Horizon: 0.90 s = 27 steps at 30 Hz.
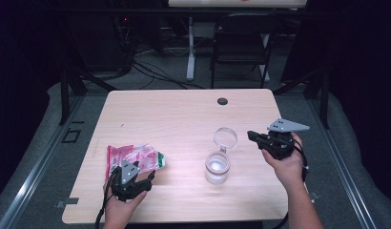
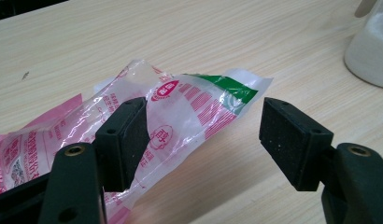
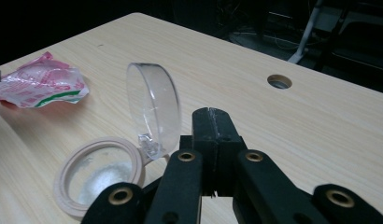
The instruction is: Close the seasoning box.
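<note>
While jar (image 1: 217,168) stands lid-open holding white powder, left jaws apart over packet (image 2: 180,107), right jaws together.

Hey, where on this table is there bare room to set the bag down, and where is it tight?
Free: the wide far half of the table, between the cable hole and the plastic bag; also the middle strip between bag and jar. Crowded: the near left corner, with the left gripper at the bag, and the jar's right side, where the open lid and the shut right gripper sit close.
</note>
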Tool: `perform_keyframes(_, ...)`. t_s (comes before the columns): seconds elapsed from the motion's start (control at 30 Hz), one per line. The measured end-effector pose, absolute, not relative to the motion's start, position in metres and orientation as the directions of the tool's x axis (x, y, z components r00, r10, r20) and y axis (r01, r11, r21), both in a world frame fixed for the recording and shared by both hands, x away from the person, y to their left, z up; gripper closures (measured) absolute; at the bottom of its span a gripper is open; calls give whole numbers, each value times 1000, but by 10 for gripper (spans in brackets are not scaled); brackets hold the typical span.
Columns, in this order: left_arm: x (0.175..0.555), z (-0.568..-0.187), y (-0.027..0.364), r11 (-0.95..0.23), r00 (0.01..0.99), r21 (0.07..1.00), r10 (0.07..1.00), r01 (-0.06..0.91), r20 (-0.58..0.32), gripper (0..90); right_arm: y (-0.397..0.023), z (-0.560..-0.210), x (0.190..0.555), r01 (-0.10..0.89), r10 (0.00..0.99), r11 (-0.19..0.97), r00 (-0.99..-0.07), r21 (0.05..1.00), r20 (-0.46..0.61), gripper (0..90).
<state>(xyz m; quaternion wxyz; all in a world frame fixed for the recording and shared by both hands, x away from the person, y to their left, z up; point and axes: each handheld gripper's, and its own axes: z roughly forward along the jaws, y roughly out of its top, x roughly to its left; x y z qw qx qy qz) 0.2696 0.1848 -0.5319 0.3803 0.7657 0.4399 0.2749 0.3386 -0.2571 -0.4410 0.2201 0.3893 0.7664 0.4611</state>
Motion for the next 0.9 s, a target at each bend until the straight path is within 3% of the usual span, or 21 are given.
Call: perform_keyframes(0.9,265,-530,193,-296,426,833,901,467,82,388,-251,-471,367,453,813,271,-581,849,50,900)
